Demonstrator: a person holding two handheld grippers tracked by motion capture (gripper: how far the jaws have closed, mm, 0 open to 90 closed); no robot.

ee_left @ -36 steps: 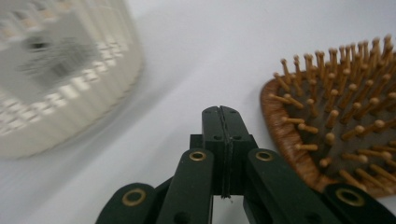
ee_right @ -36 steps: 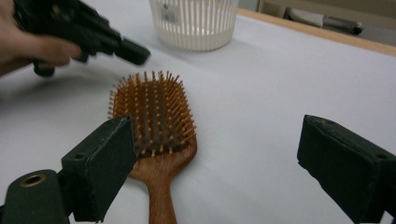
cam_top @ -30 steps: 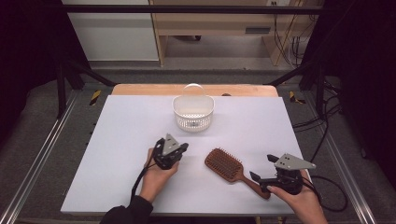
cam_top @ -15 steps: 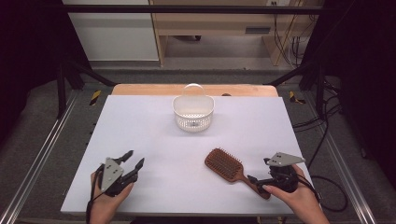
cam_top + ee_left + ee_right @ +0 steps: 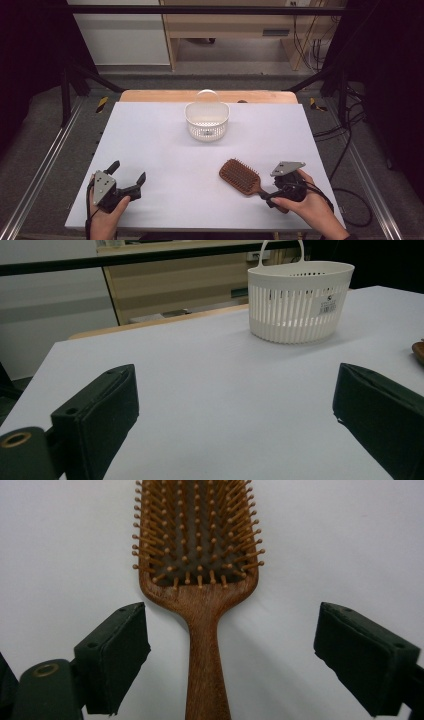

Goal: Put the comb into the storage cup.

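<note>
A wooden paddle hairbrush lies bristles up on the white table, front right, its handle pointing toward the person. My right gripper is open at the handle's end. In the right gripper view the brush handle runs up between the two spread jaws of the right gripper, touching neither. My left gripper rests open near the front left edge, nothing between its jaws. The left gripper view has the left gripper aimed across bare table at a white slotted basket.
The white basket with an upright handle stands at the back middle of the table. A wooden strip runs along the far edge. Metal rails flank the table, and cables lie on the floor at right.
My left gripper has pulled back from the table's middle beside the brush to the front left edge. The right gripper stays at the brush handle, shifted slightly.
</note>
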